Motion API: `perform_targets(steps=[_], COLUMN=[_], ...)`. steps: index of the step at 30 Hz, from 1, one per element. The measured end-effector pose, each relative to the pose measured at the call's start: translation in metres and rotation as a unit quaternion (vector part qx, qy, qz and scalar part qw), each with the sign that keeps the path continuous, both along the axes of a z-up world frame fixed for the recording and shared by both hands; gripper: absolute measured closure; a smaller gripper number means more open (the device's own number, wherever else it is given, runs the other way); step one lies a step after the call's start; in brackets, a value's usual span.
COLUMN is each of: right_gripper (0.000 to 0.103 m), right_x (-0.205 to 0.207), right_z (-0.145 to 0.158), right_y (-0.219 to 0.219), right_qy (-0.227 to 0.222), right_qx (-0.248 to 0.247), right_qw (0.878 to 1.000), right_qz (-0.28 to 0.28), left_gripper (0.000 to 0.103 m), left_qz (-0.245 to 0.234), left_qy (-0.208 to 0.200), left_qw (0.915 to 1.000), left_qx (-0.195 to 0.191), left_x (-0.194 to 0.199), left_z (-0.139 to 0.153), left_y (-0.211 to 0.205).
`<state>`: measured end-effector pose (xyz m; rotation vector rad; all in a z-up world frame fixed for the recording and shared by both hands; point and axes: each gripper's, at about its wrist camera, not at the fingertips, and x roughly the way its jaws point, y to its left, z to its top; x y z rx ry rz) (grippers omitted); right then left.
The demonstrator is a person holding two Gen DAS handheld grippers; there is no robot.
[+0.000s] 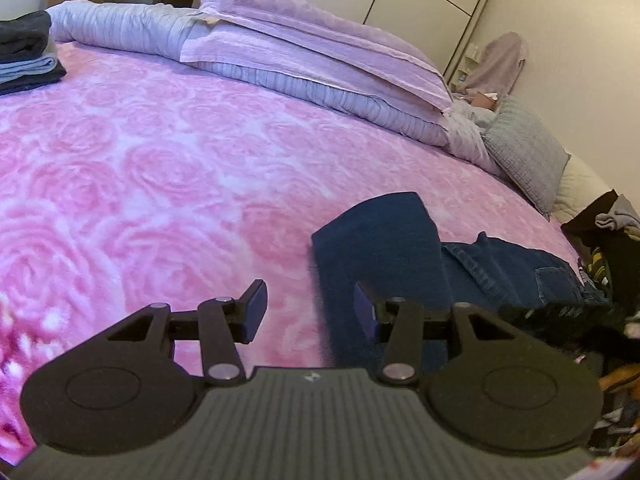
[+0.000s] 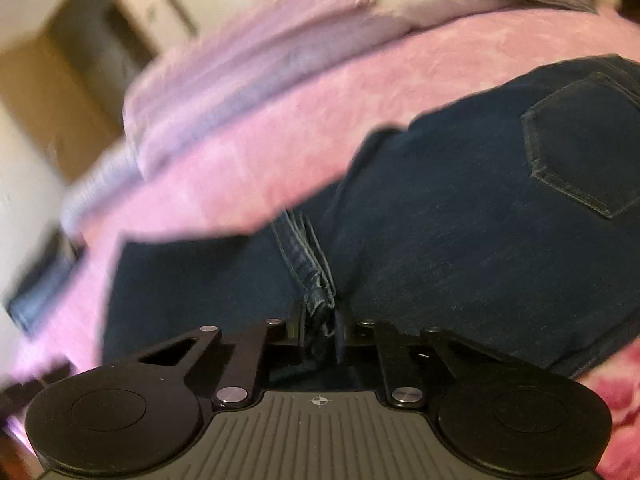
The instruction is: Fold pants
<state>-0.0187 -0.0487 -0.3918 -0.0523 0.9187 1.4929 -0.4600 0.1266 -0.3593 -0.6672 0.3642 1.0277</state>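
Dark blue jeans (image 1: 380, 240) lie on the pink rose-patterned bedspread (image 1: 160, 160), one leg end pointing up the bed. My left gripper (image 1: 310, 308) hovers open over the leg's left edge; that edge of the denim sits between the fingers and the pads do not press on it. In the right wrist view the jeans (image 2: 440, 220) fill the frame, back pocket (image 2: 580, 152) at the right. My right gripper (image 2: 320, 330) is shut on a bunched seam of the jeans, which stands up between its pads.
A stack of folded clothes (image 1: 24, 52) sits at the bed's far left. A lilac rolled duvet and pillows (image 1: 300, 40) line the head of the bed, with a grey cushion (image 1: 524, 148) at its right end. Loose clutter (image 1: 608, 248) lies off the bed's right side.
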Motion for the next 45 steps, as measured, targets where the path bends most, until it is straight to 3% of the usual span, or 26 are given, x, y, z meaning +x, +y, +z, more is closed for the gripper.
perform_targets(steps=[2, 4, 9, 14, 17, 22, 27, 30, 34, 39, 41, 45], right_gripper=[0.095, 0.095, 0.095, 0.095, 0.095, 0.095, 0.092, 0.087, 0.062, 0.064, 0.072, 0.08], right_x=[0.002, 0.012, 0.035, 0.031, 0.025, 0.023, 0.016, 0.012, 0.015, 0.006, -0.002, -0.015], right_z=[0.022, 0.029, -0.016, -0.014, 0.001, -0.017, -0.002, 0.004, 0.013, 0.023, 0.023, 0.014], right_y=[-0.02, -0.033, -0.038, -0.037, -0.042, -0.034, -0.026, -0.025, -0.025, -0.012, 0.0, 0.025], right_qy=[-0.043, -0.068, -0.039, -0.048, -0.07, -0.09, -0.133, -0.15, -0.165, -0.178, -0.192, -0.214], right_qx=[0.055, 0.066, -0.027, -0.019, 0.01, -0.042, -0.06, -0.06, -0.04, 0.01, 0.024, 0.03], right_qw=[0.997, 0.994, 0.997, 0.996, 0.995, 0.992, 0.988, 0.985, 0.982, 0.983, 0.981, 0.976], right_qz=[-0.025, -0.054, -0.058, -0.07, -0.071, -0.079, -0.059, -0.056, -0.081, -0.049, -0.027, 0.003], left_gripper=[0.06, 0.061, 0.064, 0.064, 0.064, 0.064, 0.064, 0.064, 0.064, 0.064, 0.064, 0.066], left_qz=[-0.005, -0.013, -0.03, -0.038, -0.039, -0.033, -0.033, -0.034, -0.037, -0.051, -0.059, -0.069], left_qy=[-0.001, -0.003, 0.01, 0.025, 0.038, 0.043, 0.048, 0.046, 0.047, 0.041, 0.038, 0.041], left_qw=[1.0, 0.9999, 0.9995, 0.9989, 0.9985, 0.9985, 0.9982, 0.9983, 0.9982, 0.9978, 0.9973, 0.9961], left_qx=[0.004, 0.007, -0.002, -0.007, 0.003, -0.01, -0.014, -0.011, -0.006, 0.011, 0.023, 0.038], left_x=[0.004, 0.007, 0.021, 0.032, 0.032, 0.031, 0.031, 0.032, 0.037, 0.052, 0.063, 0.085], left_z=[0.001, 0.003, -0.004, -0.008, -0.006, -0.012, -0.015, -0.014, -0.012, -0.005, -0.002, -0.005], left_y=[0.001, 0.0, 0.001, -0.003, -0.006, -0.005, -0.003, -0.002, 0.003, 0.014, 0.02, 0.038])
